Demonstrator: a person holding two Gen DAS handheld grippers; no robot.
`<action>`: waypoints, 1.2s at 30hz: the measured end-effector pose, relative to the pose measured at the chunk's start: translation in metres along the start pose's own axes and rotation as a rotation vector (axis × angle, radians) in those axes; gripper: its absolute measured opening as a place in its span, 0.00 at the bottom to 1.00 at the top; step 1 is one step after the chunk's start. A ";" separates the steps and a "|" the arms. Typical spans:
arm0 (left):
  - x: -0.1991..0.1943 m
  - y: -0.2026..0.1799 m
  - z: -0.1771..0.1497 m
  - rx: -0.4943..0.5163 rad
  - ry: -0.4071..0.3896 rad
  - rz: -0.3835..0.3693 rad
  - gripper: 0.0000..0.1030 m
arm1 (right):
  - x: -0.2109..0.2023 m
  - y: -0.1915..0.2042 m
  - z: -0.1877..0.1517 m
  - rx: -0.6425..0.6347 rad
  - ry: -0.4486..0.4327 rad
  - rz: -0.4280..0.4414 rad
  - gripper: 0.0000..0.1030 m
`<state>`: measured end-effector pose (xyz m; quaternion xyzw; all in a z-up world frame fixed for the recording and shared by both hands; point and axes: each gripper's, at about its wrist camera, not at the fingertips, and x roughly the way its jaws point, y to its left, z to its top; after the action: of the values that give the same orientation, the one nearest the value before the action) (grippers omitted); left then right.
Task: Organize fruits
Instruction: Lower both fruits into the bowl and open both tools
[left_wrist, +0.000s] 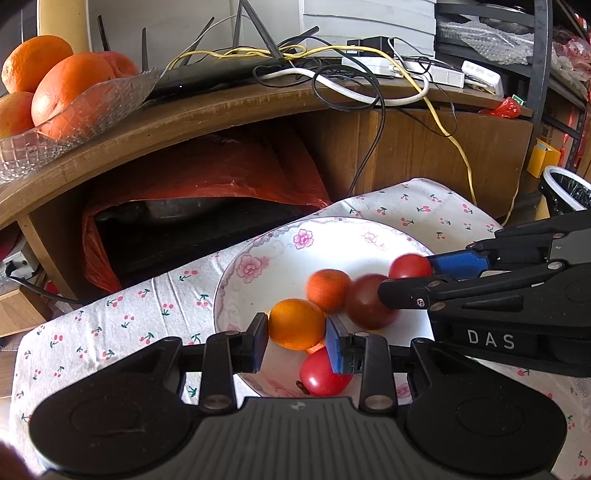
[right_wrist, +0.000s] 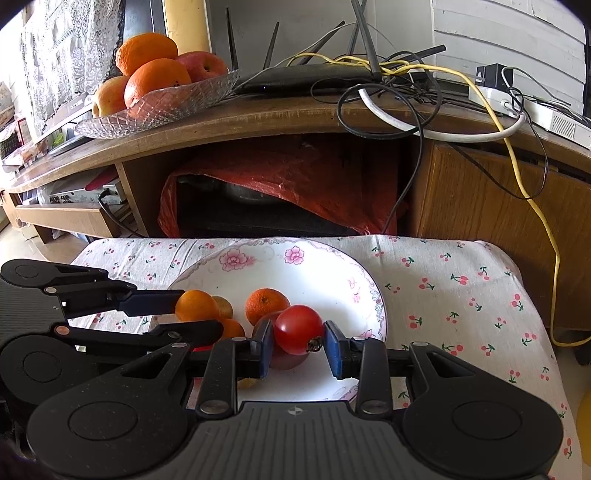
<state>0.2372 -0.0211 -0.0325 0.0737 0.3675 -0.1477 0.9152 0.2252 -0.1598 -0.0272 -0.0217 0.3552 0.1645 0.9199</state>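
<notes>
A white floral plate on a cherry-print cloth holds small oranges and tomatoes. My left gripper has its fingers around a small orange, which also shows in the right wrist view. My right gripper is closed on a red tomato, seen in the left wrist view between its fingers. A second orange, a dark tomato and another red tomato lie on the plate.
A glass dish with large oranges and an apple stands on a wooden cabinet behind. Cables and a router lie on the cabinet. A red bag fills the shelf below. A bin stands at right.
</notes>
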 end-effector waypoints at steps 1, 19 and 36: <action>0.001 0.000 0.000 -0.001 0.000 -0.001 0.40 | 0.002 -0.001 0.000 0.004 0.008 0.000 0.28; 0.003 0.004 0.002 -0.023 0.003 -0.003 0.48 | 0.009 -0.005 -0.001 0.033 0.006 -0.021 0.30; 0.000 0.004 0.001 -0.020 0.002 0.050 0.61 | 0.004 -0.004 0.000 0.045 -0.003 -0.044 0.34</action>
<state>0.2391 -0.0179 -0.0316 0.0738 0.3680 -0.1212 0.9190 0.2293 -0.1627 -0.0306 -0.0087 0.3570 0.1364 0.9240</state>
